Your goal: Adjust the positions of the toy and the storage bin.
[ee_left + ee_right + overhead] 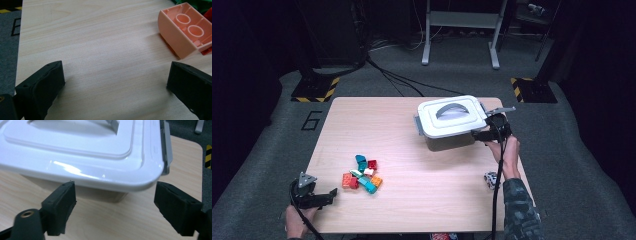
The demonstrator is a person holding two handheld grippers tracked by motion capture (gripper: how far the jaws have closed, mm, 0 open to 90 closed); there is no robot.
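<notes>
A white lidded box [452,116] with a grey handle recess stands at the table's far right. My right gripper [479,134] is at its near right corner; in the right gripper view its jaws [115,202] stand open just below the lid's edge [82,150], one to each side of the corner, without pressing on it. A grey latch [166,147] hangs on the lid's side. My left gripper [331,195] rests near the front left edge, open and with nothing in it [115,80]. A peach brick [183,30] lies upside down ahead of it to the right.
Several coloured bricks [362,174] lie in a loose pile on the wooden table [412,200], between the left gripper and the box. A small black and white object [490,180] sits beside the right forearm. Grey floor with cables surrounds the table.
</notes>
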